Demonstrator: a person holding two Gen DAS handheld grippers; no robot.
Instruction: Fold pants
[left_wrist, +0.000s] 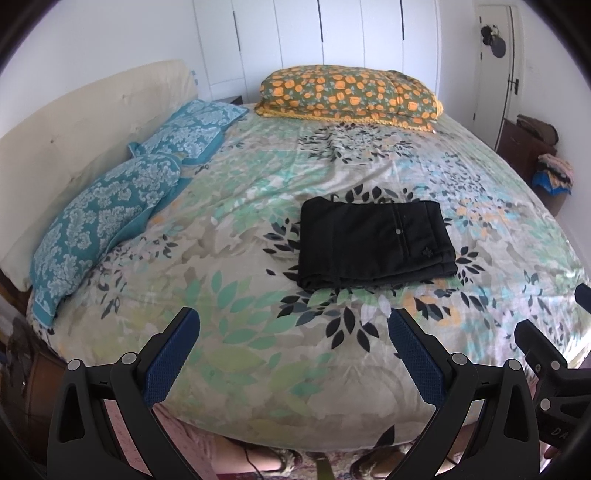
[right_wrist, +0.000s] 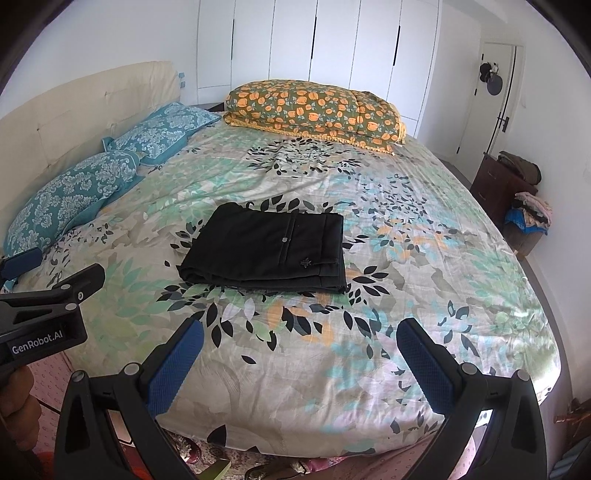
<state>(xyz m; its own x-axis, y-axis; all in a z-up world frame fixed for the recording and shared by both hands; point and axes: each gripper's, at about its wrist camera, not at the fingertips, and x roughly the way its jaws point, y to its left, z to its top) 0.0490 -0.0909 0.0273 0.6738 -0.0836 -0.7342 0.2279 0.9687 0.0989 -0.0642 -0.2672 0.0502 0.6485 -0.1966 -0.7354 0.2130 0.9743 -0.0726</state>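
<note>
While you hold both tools back at the near edge of the bed (left_wrist: 258, 387), the black fabric pants (left_wrist: 375, 243) lie folded into a flat rectangle on the leaf-patterned bedspread (right_wrist: 332, 369), about mid-bed, with a small button and a dark emblem showing on the top layer. Your left gripper (left_wrist: 293, 354) has its blue-padded jaws spread wide and holds nothing; your right gripper (right_wrist: 301, 363) likewise has its jaws released and empty. Both hover near the pants, not touching them. Two teal damask pillows (left_wrist: 110, 214) rest against the cream padded headboard (left_wrist: 81, 122) at the left. An orange-flowered folded quilt (right_wrist: 314, 107) sits along the far edge, well apart from the pants.
</note>
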